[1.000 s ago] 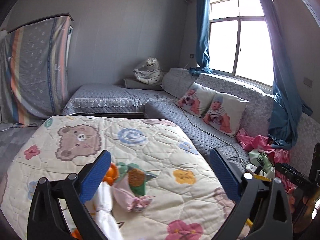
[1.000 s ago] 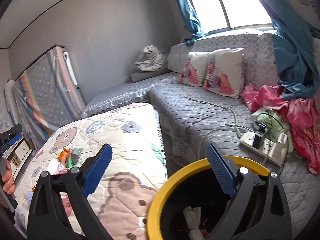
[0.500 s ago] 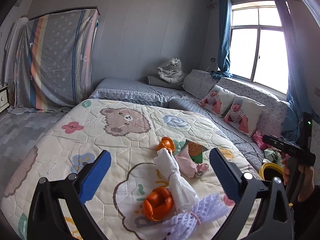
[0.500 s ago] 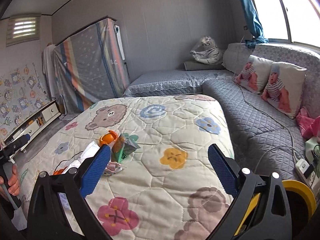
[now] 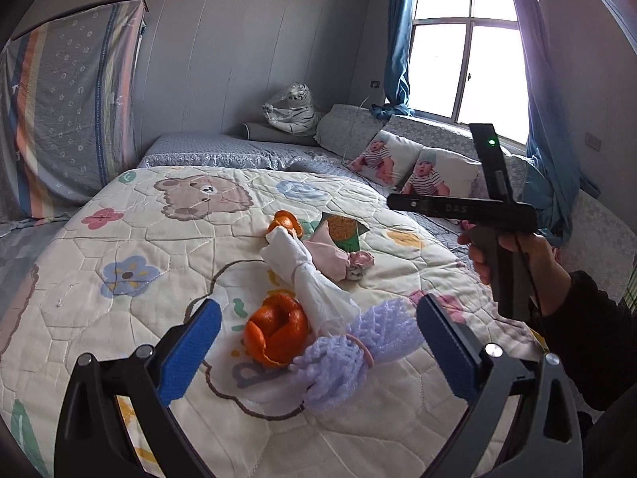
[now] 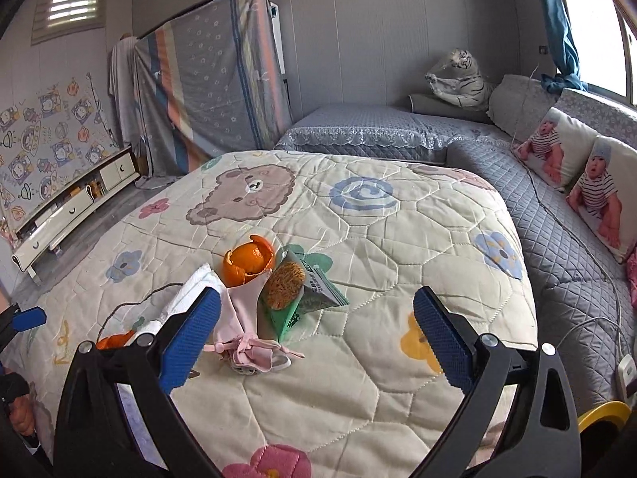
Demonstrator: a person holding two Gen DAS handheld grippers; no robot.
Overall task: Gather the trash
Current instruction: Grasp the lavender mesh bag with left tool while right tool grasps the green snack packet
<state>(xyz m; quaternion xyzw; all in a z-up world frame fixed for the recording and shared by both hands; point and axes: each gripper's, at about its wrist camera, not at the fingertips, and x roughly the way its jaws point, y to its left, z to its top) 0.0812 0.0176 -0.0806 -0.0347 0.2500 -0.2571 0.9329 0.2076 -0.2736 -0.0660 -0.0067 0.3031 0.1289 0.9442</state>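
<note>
Trash lies in a cluster on the quilted bed (image 5: 119, 247). In the left wrist view my open left gripper (image 5: 318, 350) frames an orange peel (image 5: 276, 332) and a purple foam net (image 5: 350, 354); beyond them lie a twisted white tissue (image 5: 302, 271), a pink mask (image 5: 338, 259), a second peel (image 5: 284, 221) and a green snack wrapper (image 5: 344, 231). In the right wrist view my open right gripper (image 6: 316, 334) hovers over the pink mask (image 6: 247, 318), the green wrapper (image 6: 302, 294) and the peel (image 6: 249, 265). Both grippers hold nothing.
A yellow-rimmed bin (image 6: 603, 416) shows at the bed's right side, near a power strip (image 6: 627, 372). A grey sofa (image 6: 557, 247) with two baby-print pillows (image 5: 414, 167) runs along the window wall. A hand holds the right gripper's handle (image 5: 501, 239).
Both grippers have swung from the bin and sofa side toward the bed. The trash cluster now lies close between each pair of fingers. Both stayed open.
</note>
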